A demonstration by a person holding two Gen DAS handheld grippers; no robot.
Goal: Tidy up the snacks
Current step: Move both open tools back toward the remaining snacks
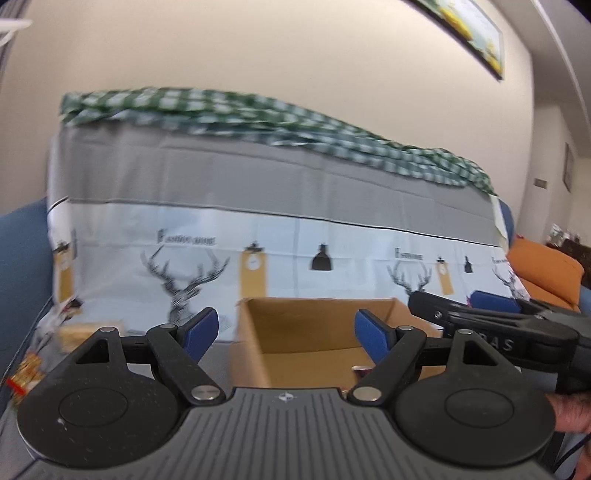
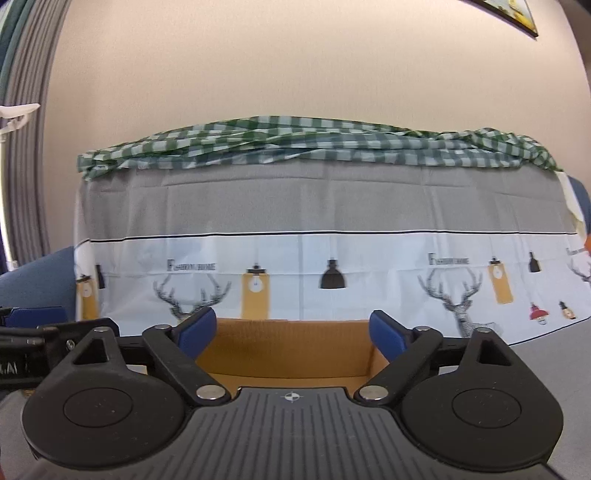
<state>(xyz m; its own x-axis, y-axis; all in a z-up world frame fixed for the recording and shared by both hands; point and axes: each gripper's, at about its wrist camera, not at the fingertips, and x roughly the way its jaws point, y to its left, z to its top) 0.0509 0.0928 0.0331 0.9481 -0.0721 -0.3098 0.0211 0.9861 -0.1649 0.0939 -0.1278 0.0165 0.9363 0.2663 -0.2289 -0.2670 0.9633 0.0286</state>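
Nearest us, both the left gripper (image 1: 286,330) and the right gripper (image 2: 293,332) have jaws apart and empty over the cardboard box (image 1: 295,332). We judge ourselves between drops; next comes reaching left for the snack packets (image 1: 40,354) on the table.

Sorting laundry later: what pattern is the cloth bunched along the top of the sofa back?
Green-and-white gingham check, on the bunched cloth; sharpest in the right wrist view.

Beige wall (image 2: 295,74), framed picture (image 1: 476,33), grey curtain (image 2: 26,147), orange cushion (image 1: 546,273).
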